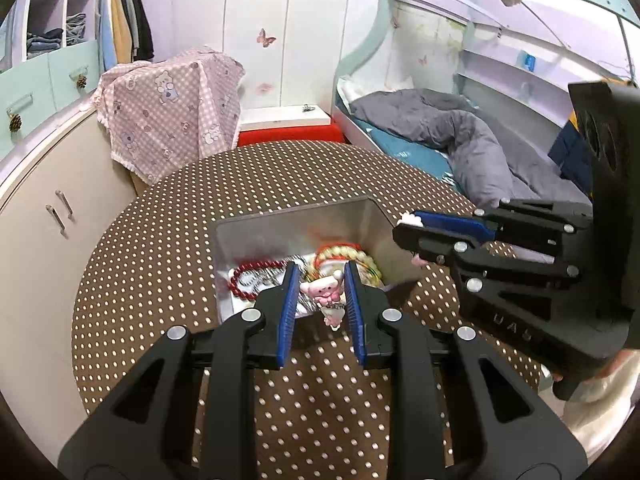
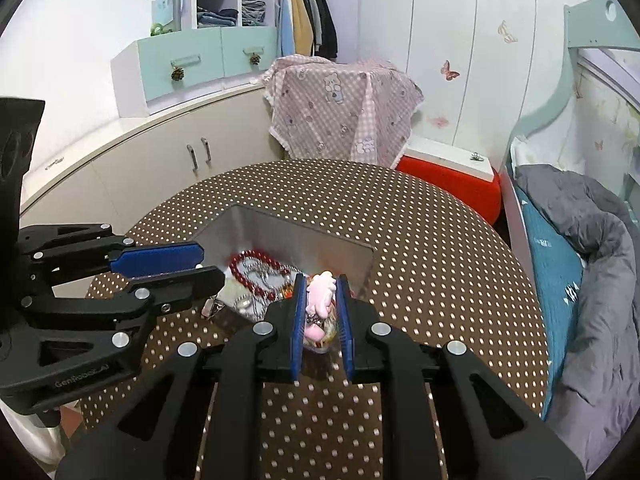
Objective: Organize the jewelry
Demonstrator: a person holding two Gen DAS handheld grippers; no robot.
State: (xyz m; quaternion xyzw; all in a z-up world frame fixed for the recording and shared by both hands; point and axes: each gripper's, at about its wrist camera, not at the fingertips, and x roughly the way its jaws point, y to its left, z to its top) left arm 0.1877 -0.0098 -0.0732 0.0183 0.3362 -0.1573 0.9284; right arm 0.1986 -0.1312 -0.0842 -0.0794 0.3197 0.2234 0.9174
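Left wrist view: the left gripper (image 1: 320, 280) stood with its blue-padded fingers spread on either side of a small pink cartoon-figure charm (image 1: 323, 289) at the near edge of the open silver metal box (image 1: 288, 226) on the brown dotted tablecloth (image 1: 160, 280). Whether the pads touched the charm could not be told. A dark red bead bracelet (image 1: 244, 280) lay inside the box. The right gripper (image 1: 410, 228) hovered over the box's right wall, pinching a small pink-and-white item.

Right wrist view: a pink plush-like charm (image 2: 318, 300) sat clamped between the right gripper's (image 2: 322, 296) fingers, just short of the box. Judged step: depositing pieces into the box; the next move calls for release over the interior.
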